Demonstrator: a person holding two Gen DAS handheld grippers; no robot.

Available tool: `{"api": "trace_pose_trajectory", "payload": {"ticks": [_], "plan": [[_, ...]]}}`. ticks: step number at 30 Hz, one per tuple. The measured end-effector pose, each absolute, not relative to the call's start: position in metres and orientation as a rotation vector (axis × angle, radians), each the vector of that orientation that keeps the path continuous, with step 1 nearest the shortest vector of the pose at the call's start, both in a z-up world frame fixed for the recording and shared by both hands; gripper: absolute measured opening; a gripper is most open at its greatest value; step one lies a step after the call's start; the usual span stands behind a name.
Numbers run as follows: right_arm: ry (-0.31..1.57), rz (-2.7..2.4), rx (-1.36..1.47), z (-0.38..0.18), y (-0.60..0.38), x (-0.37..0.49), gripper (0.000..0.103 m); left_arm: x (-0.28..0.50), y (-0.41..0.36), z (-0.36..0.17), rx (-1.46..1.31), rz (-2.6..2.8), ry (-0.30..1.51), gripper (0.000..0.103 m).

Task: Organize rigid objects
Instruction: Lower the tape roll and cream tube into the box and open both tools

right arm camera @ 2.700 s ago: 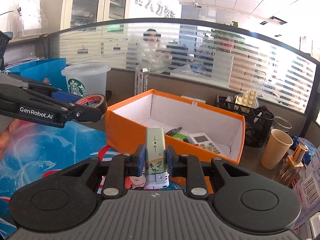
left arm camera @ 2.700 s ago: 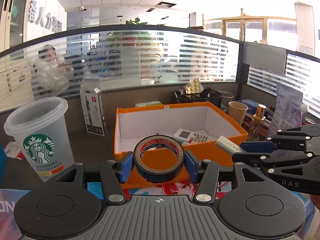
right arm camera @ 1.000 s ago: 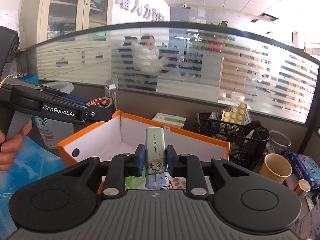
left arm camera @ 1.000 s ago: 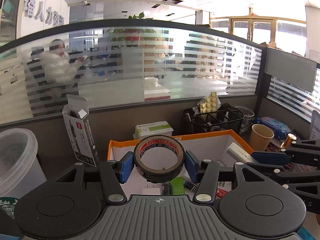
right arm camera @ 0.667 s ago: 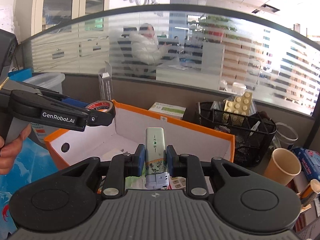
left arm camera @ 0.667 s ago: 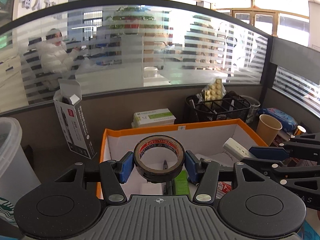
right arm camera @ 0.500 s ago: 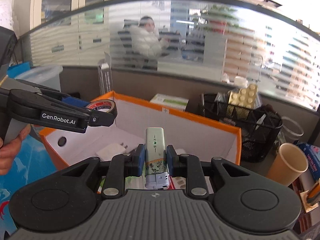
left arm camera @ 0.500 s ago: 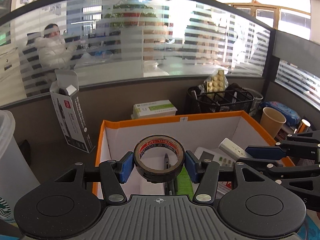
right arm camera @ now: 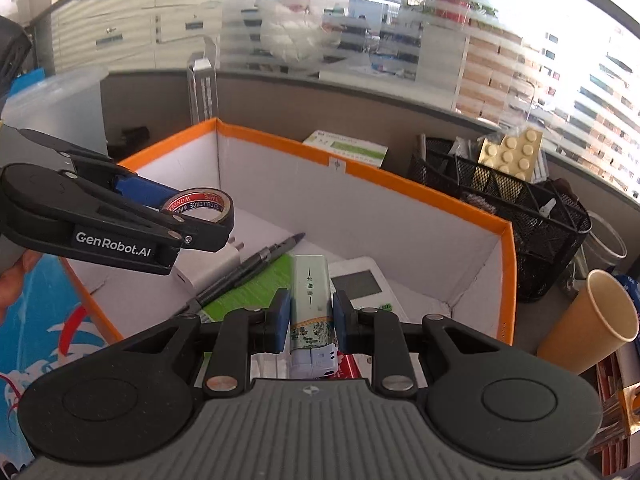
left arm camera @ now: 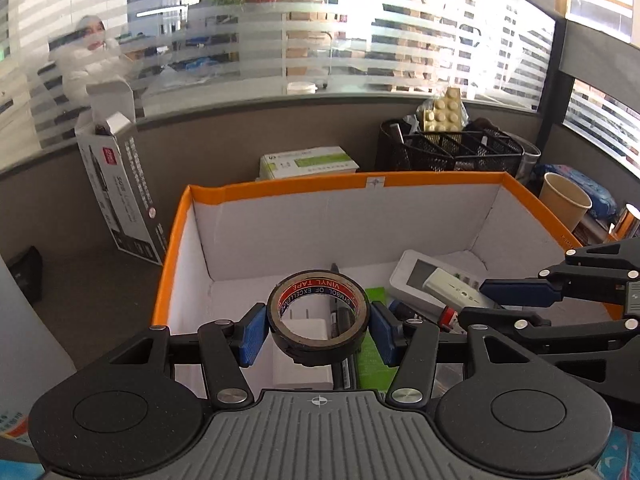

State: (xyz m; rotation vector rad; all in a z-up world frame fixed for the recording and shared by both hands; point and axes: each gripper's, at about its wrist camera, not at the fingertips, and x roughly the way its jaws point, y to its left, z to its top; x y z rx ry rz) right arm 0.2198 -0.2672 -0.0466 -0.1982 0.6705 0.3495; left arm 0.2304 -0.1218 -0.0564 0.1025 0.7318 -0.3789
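Moved: both grippers have advanced from the near rim to hang over the orange box (left arm camera: 180,240).
Left gripper (left arm camera: 318,330): jaws clamp tape roll (left arm camera: 318,316), axis upright, above box's near-left floor.
Right gripper (right arm camera: 308,318): jaws pinch lighter (right arm camera: 310,300), long axis pointing far, over the calculator (right arm camera: 360,280).
Far: mesh organizer (right arm camera: 520,216) on desk.

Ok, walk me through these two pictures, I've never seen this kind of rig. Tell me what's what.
There is no robot: a person holds a two-finger tool in each hand, and each tool carries a fisheye camera looking along its fingers. One picture comes from the left tool, which grips a roll of black tape. The other comes from the right tool, which grips a slim white-and-green lighter-like item. Both hover over an open orange box that holds a pen, a white charger and a white calculator-like device.
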Motion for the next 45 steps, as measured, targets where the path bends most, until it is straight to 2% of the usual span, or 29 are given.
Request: {"api": "trace_pose_trajectory", "payload": {"ticks": [7, 12, 17, 27, 28, 29, 39, 42, 45], "plan": [[0.697, 0.323, -0.181, -0.052, -0.269, 0.226, 0.022, 0.236, -0.124, -0.067, 0.101, -0.372, 0.768, 0.053], [0.693, 0.309, -0.170, -0.053, -0.271, 0.226, 0.029, 0.235, -0.124, -0.068, 0.095, -0.368, 0.773, 0.055], [0.687, 0.299, -0.151, -0.052, -0.273, 0.224, 0.039, 0.233, -0.127, -0.066, 0.080, -0.383, 0.778, 0.077], [0.641, 0.269, -0.153, -0.033, -0.279, 0.204, 0.045, 0.217, -0.125, -0.048, 0.041, -0.402, 0.773, 0.087], [0.633, 0.265, -0.151, -0.030, -0.279, 0.201, 0.045, 0.212, -0.125, -0.043, 0.051, -0.383, 0.757, 0.098], [0.624, 0.262, -0.150, -0.026, -0.280, 0.197, 0.047, 0.207, -0.123, -0.038, 0.065, -0.355, 0.730, 0.103], [0.510, 0.250, -0.119, 0.012, -0.282, 0.149, 0.053, 0.153, -0.095, 0.012, 0.061, -0.283, 0.579, 0.103], [0.471, 0.247, -0.109, 0.021, -0.280, 0.129, 0.059, 0.136, -0.083, 0.018, 0.045, -0.251, 0.558, 0.103], [0.434, 0.252, -0.090, 0.026, -0.278, 0.109, 0.070, 0.120, -0.069, 0.019, 0.026, -0.211, 0.546, 0.103]]}}
